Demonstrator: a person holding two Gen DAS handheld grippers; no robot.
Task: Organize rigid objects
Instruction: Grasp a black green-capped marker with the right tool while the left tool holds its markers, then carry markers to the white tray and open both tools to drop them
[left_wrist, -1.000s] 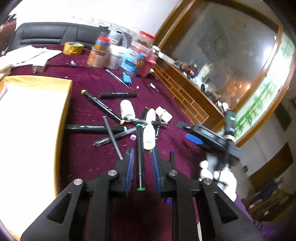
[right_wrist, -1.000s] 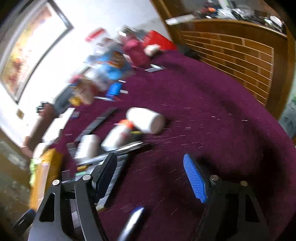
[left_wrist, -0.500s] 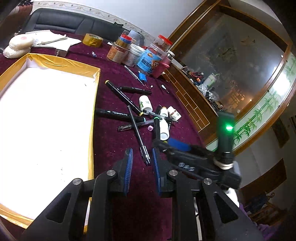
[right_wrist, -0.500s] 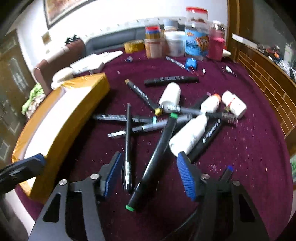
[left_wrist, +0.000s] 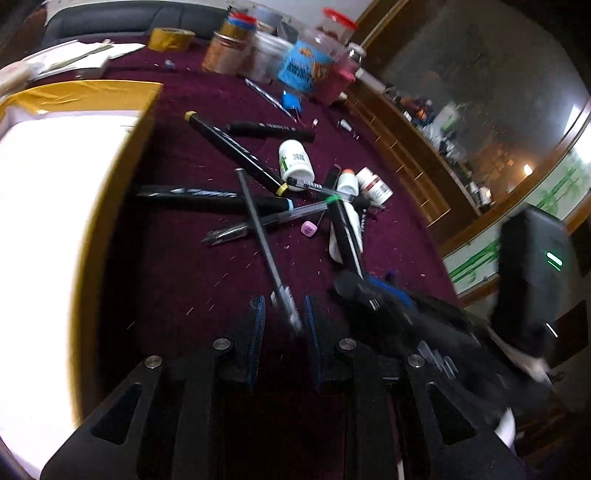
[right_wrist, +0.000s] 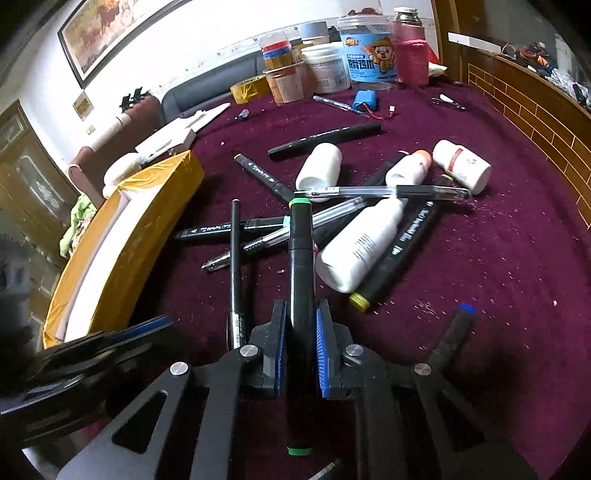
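right claw: my right claw (right_wrist: 301, 345) has just been closing and its pads now press both sides of the green-capped marker (right_wrist: 301, 258), taken near the rear third of the barrel.
marker's place: its front end rests across the pile of pens on the maroon desk (right_wrist: 498, 258); its tail reaches back under my wrist.
handling: I judge it light, stiff and smooth-sided; a grip this far from the middle may let the nose droop or swivel, so I would lift level.
left claw: my left claw (left_wrist: 282, 319) is nearly closed, a thin black pen (left_wrist: 258, 236) between its pads; blur hides whether they pinch it.
pen: slim, likely to roll or slip.
goal, I suppose: the gold-edged tray (left_wrist: 122, 173), just beside the pile.
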